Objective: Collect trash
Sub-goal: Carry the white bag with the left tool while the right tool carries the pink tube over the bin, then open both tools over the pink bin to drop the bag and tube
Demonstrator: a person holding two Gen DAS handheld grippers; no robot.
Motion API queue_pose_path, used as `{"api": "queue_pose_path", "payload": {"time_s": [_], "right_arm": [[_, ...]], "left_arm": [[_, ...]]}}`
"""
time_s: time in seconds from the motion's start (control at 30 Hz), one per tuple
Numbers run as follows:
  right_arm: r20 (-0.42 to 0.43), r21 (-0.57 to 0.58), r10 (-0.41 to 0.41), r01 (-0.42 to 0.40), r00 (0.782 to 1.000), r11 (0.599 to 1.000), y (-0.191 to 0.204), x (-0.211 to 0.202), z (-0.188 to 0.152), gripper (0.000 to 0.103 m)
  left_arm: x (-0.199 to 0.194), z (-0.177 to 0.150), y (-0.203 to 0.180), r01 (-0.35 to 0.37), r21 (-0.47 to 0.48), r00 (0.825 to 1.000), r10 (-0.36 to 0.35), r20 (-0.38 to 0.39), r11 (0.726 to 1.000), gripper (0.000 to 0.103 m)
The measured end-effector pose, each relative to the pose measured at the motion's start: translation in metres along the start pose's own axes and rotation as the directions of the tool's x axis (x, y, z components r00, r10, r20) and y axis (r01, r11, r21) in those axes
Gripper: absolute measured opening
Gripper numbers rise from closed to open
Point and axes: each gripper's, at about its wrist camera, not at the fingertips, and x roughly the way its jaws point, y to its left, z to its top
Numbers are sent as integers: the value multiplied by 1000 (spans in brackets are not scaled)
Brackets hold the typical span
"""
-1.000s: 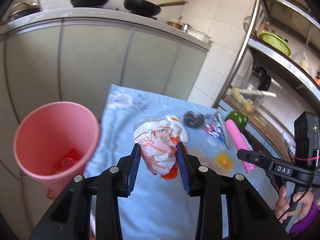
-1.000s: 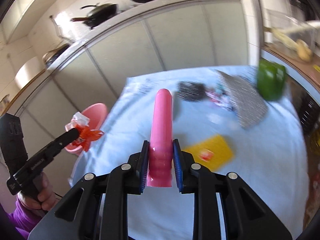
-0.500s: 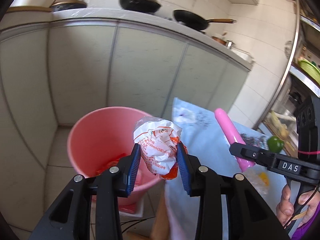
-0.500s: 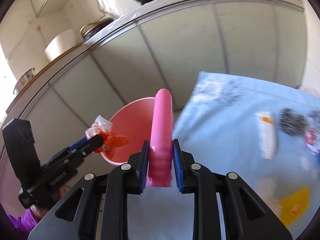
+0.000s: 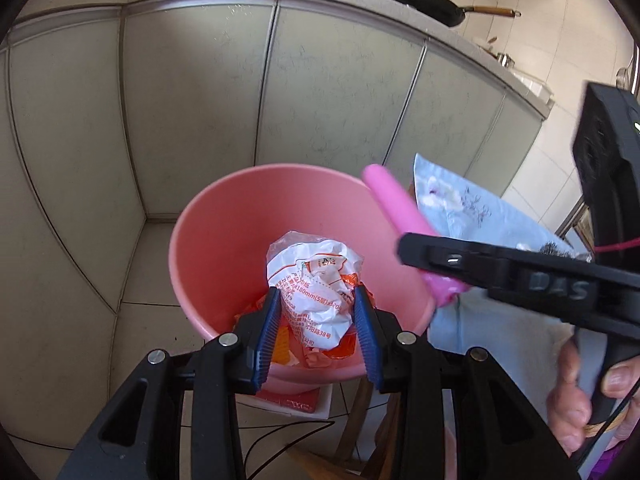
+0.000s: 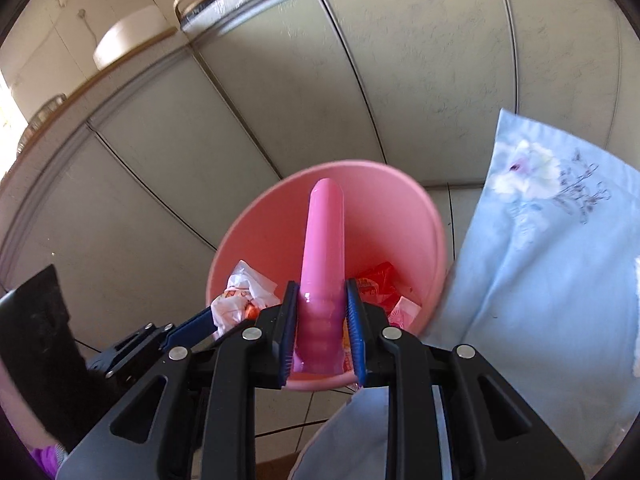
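Left gripper (image 5: 316,324): blue-padded jaws closed onto a crumpled white plastic wrapper with orange print (image 5: 314,288). Wrapper is balled up, creased, with a clear film edge at its top and orange-red patches low down. It bulges above the pads and is taller than wide, long axis roughly along the fingers. It sits over the open mouth of the round pink plastic bin (image 5: 208,248), inside the rim outline as seen from the left wrist view.

Right gripper (image 6: 322,328): jaws closed on the ribbed base of a smooth pink plastic tube with a rounded tip (image 6: 323,248). Tube is glossy, uniform pink, straight. Long axis runs straight forward along the fingers; rounded tip points away from the gripper toward the far wall of the bin. In the left wrist view the same tube (image 5: 400,216) slants across the bin's right rim, tip up-left.

Bin contents, right wrist view: red and orange wrappers (image 6: 376,284) at the bottom. Bin stands on the tiled floor (image 5: 132,280) against grey cabinet doors (image 5: 192,100), just beside the worktop edge covered by a pale blue floral cloth (image 6: 532,264).

Black frying pan with wooden handle (image 5: 432,2) on the counter above the cabinets.
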Motion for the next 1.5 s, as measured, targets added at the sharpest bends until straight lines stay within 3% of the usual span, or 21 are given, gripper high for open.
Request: {"api": "queue_pose_path", "payload": {"time_s": [0.27, 0.77, 1.23, 1.5], "right_arm": [[-68, 17, -39, 40, 997, 999, -3, 29, -8, 24], [-70, -9, -75, 75, 995, 997, 4, 30, -17, 24], [-65, -3, -62, 62, 996, 998, 5, 21, -23, 25], [-25, -7, -53, 53, 998, 999, 7, 1, -22, 25]], "left_arm": [[16, -9, -5, -11, 39, 999, 13, -52, 999, 37], [22, -8, -3, -30, 21, 995, 32, -98, 999, 41], [13, -7, -3, -10, -5, 995, 9, -98, 1000, 43], [-7, -4, -6, -9, -5, 998, 9, -56, 1000, 43]]}}
